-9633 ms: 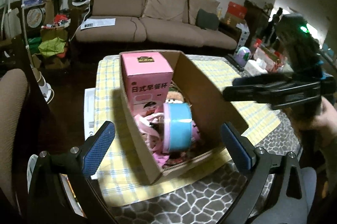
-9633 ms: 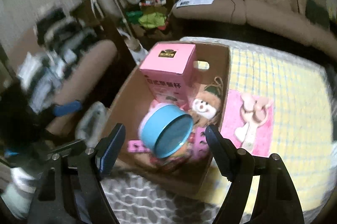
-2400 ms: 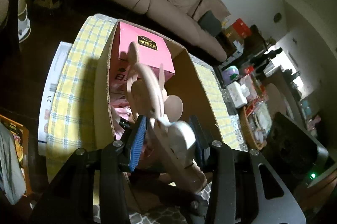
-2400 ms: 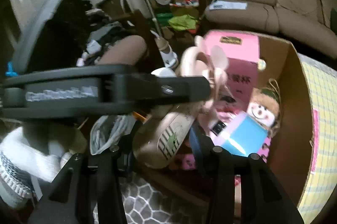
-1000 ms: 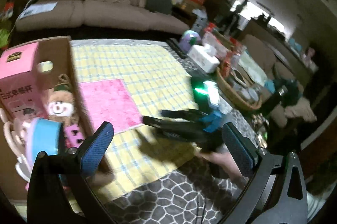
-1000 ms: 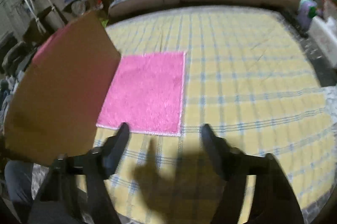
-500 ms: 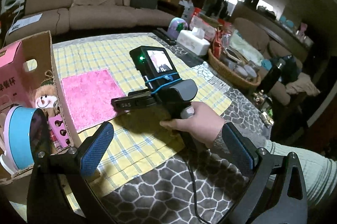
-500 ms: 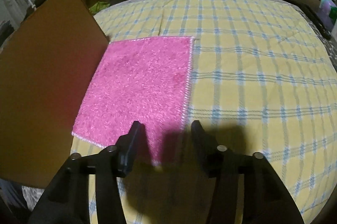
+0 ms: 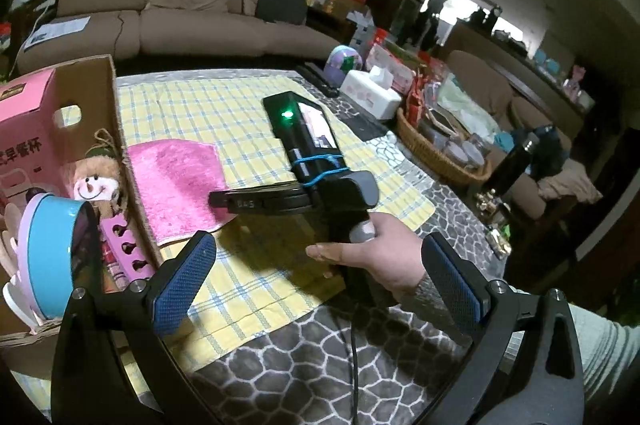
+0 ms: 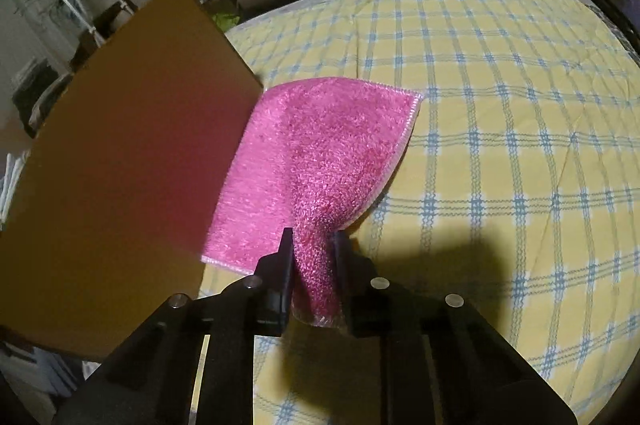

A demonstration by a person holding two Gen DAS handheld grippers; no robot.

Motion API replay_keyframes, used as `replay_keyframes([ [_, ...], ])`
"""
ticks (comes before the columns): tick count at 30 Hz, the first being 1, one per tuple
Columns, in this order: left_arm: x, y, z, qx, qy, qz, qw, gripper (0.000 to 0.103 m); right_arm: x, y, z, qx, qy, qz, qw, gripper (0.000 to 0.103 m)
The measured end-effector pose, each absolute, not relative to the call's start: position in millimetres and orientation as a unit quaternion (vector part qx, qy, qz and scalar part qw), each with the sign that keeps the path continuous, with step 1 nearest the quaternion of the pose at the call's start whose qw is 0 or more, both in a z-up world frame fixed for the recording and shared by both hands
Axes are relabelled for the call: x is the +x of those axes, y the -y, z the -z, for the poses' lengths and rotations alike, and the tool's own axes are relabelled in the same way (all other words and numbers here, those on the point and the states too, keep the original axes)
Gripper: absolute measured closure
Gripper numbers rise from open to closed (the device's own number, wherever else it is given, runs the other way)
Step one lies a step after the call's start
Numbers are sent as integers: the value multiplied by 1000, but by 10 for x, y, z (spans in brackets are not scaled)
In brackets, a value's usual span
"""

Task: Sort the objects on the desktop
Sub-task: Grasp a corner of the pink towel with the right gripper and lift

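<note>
Living room, brown sofa [image 9: 168, 5] behind a bench [image 9: 320, 353] spread with a yellow checked cloth [image 10: 500, 129]. Cardboard box [image 10: 120, 165] stands on the cloth, holding a pink carton [image 9: 28, 129], snowman doll [image 9: 94, 181] and blue-lidded tin [image 9: 50, 257]; its wall touches the pink towel [image 10: 320, 153] and hides the box's contents from the right wrist view. Right tool [image 10: 312, 253] has just been closing and now pinches the towel's near corner, bunched between the jaws. Left tool [image 9: 316, 285] gapes, empty, well apart from the box-side towel.
</note>
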State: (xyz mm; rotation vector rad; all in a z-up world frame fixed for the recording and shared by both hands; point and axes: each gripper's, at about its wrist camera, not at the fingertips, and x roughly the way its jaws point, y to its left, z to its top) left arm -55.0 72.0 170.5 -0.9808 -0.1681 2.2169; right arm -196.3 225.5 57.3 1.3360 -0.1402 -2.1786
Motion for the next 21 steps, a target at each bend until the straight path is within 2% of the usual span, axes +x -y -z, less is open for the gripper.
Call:
replay_keyframes([
  [5,-558,-746,-1714,-386,64,-850,353,0,-1872,-2475,-761,495,79,816,288,86],
  [9,-509,-980,-1647,-392,43,-844,364,0,-1714,-2790,-940,491,70,824,274,86],
  [16,-601,-1685,-1177,-414,-38,-841,345,0,-1340,-3569,-1024,489,132,823,256,86],
  [21,-869,-1990,-818,-443,-44,-839,313,0,-1100,-3818,-1118,478,176,818,266,86],
])
